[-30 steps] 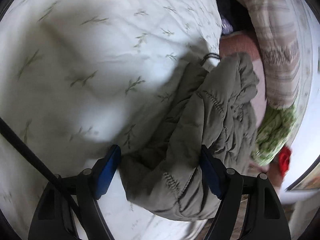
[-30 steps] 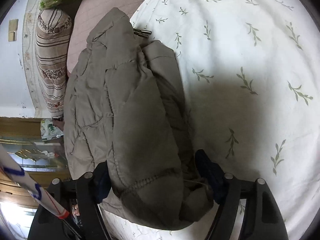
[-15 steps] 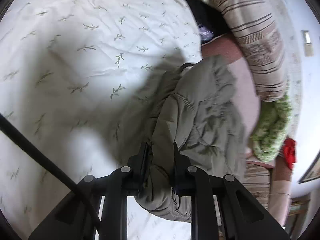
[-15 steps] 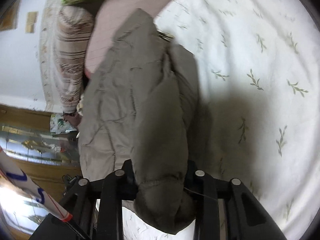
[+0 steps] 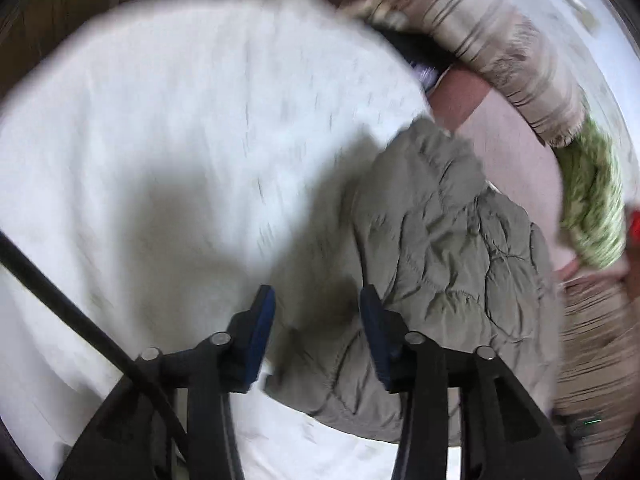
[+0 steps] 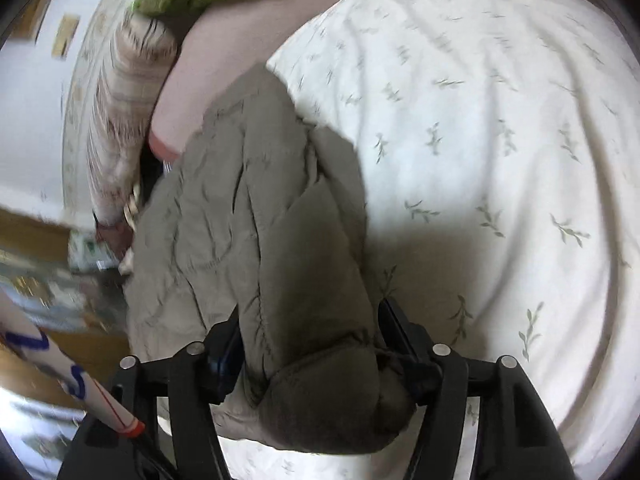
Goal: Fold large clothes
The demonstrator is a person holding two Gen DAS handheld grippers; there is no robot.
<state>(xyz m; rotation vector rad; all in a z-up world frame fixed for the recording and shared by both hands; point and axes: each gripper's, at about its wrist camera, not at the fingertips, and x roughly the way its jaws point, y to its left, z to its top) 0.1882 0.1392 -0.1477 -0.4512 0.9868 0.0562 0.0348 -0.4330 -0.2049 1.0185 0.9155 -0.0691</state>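
Observation:
An olive quilted jacket (image 5: 440,240) lies bunched on a white leaf-print bedspread (image 5: 160,140). In the left wrist view my left gripper (image 5: 316,312) is open above the jacket's near edge, with nothing between its blue pads (image 5: 262,320). In the right wrist view the same jacket (image 6: 260,220) fills the gap of my right gripper (image 6: 308,340), whose jaws stand apart around a thick fold of it. The bedspread (image 6: 500,120) spreads to the right of it.
A striped bolster pillow (image 5: 500,40) and green patterned fabric (image 5: 592,200) lie beyond the jacket by a pink sheet (image 5: 512,140). In the right wrist view the pillow (image 6: 128,92) and wooden furniture (image 6: 24,240) are at the left.
Half a second ago both grippers were shut on the jacket. Now the left has opened and let go, and the right has widened. Both views have swung and are blurred.

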